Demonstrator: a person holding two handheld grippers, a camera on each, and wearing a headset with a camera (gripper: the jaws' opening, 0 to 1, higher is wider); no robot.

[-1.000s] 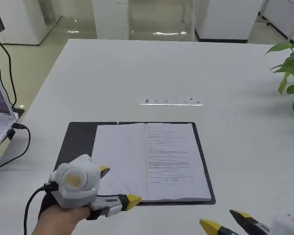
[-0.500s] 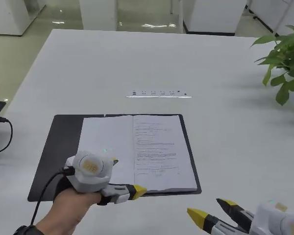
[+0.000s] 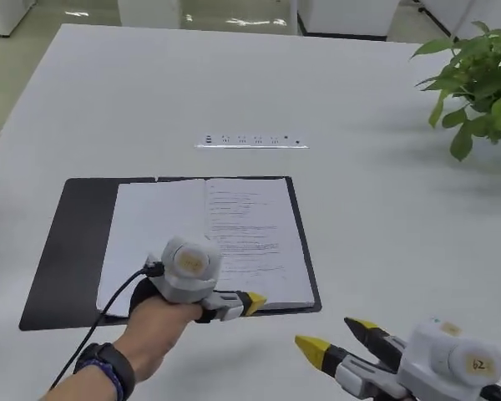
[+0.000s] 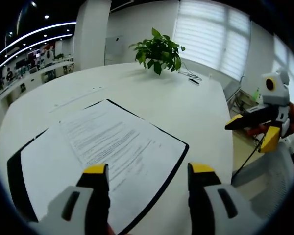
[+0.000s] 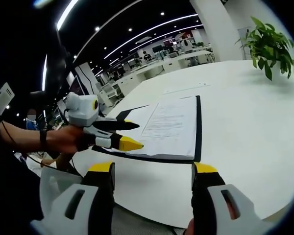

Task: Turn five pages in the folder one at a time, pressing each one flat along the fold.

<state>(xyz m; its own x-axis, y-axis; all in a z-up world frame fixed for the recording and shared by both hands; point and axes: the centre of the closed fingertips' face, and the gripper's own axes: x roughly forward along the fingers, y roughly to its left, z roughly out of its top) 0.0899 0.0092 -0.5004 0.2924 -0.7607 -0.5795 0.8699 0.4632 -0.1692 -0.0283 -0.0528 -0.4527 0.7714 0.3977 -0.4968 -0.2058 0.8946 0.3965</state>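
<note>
White bench point(image 3: 384, 125) runs from edge to edge of the head view, and the open folder point(image 3: 67, 242) lies flat on it at centre left. Since a second ago the left hand-held gripper point(image 4: 148, 170) has moved rightward along the folder's near edge, from below the left page point(image 3: 154, 225) to past the fold. The right hand-held gripper point(image 3: 334, 334) has come further into the lower right corner.

The person's left hand point(image 3: 163, 322) reaches up from the bottom with a dark wristband point(image 3: 108, 368) on the wrist. Its hand-held gripper points right, the yellow tip over the lower edge of the right page point(image 3: 250, 234), jaws spread and holding nothing. The right hand-held gripper points up and left toward the folder, well apart from it, jaws also spread and empty.

The folder shows a bare strip of black cover at far left, then the blank white left page, then the right page with printed lines. A power strip point(image 3: 250, 140) lies beyond it, and a green plant point(image 3: 472, 75) stands at upper right.
</note>
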